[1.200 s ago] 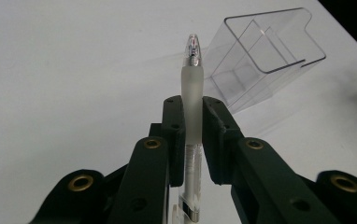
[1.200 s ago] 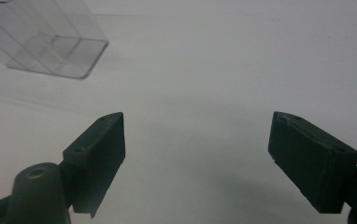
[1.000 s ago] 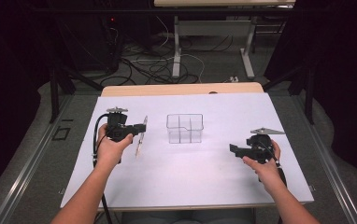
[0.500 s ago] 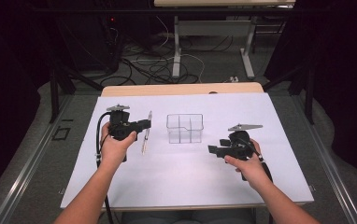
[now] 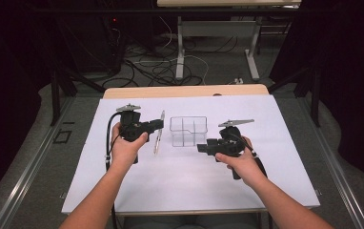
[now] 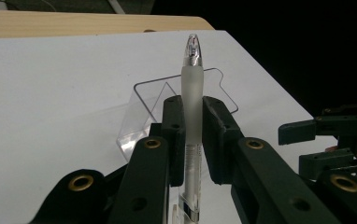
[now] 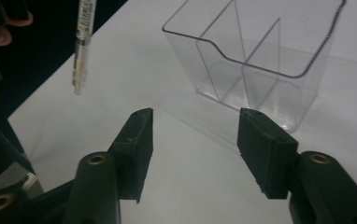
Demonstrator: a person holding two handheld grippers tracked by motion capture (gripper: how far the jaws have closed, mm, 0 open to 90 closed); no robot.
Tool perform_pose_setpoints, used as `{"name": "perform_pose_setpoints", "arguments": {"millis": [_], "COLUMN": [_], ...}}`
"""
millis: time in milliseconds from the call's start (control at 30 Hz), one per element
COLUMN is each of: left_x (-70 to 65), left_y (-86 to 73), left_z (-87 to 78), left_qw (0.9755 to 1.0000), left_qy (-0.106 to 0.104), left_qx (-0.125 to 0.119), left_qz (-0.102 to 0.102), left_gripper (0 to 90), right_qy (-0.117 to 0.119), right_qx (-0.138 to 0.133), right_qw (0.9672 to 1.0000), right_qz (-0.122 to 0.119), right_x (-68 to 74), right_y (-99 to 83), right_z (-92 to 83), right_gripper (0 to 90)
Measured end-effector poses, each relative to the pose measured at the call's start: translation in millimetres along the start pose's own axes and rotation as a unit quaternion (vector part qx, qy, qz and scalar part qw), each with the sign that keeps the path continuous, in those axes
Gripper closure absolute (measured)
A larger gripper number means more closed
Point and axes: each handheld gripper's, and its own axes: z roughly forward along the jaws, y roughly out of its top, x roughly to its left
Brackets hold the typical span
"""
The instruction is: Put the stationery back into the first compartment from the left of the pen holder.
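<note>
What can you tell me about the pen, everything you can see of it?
The pen is slim, with a frosted translucent grip section, a clear barrel showing print, a clear tip cone and a silvery band near the other end. It is clamped across its middle in the left gripper, whose pads press on both sides. In the high view it hangs lifted off the white table, left of the clear box and apart from it. Nothing else touches it.

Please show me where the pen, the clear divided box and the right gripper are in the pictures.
pen [image 6: 193,102]: left gripper view, on its frosted barrel above the jaws.
clear divided box [image 7: 279,100]: right gripper view, on its near wall.
right gripper [image 7: 193,140]: right gripper view, midway between its fingertips.
</note>
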Motion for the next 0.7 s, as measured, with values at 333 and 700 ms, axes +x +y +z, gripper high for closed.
{"name": "perform_pose_setpoints", "arguments": {"millis": [333, 700], "left_x": [-14.5, -23.5], "left_y": [1.4, -3.4], "left_z": [14.2, 26.6], "left_qw": [0.9998, 0.9991], "left_qy": [-0.015, -0.038], "left_qx": [-0.011, -0.016], "left_qz": [0.003, -0.004], "left_gripper": [80.0, 80.0], "right_qy": [0.058, 0.093], "right_qx": [-0.011, -0.038], "right_qw": [0.9982, 0.9935], "right_qz": [0.012, 0.054], "right_x": [16.5, 22.7], "right_y": [12.4, 17.0], "right_z": [16.9, 31.5], "right_gripper": [53.8, 56.4]}}
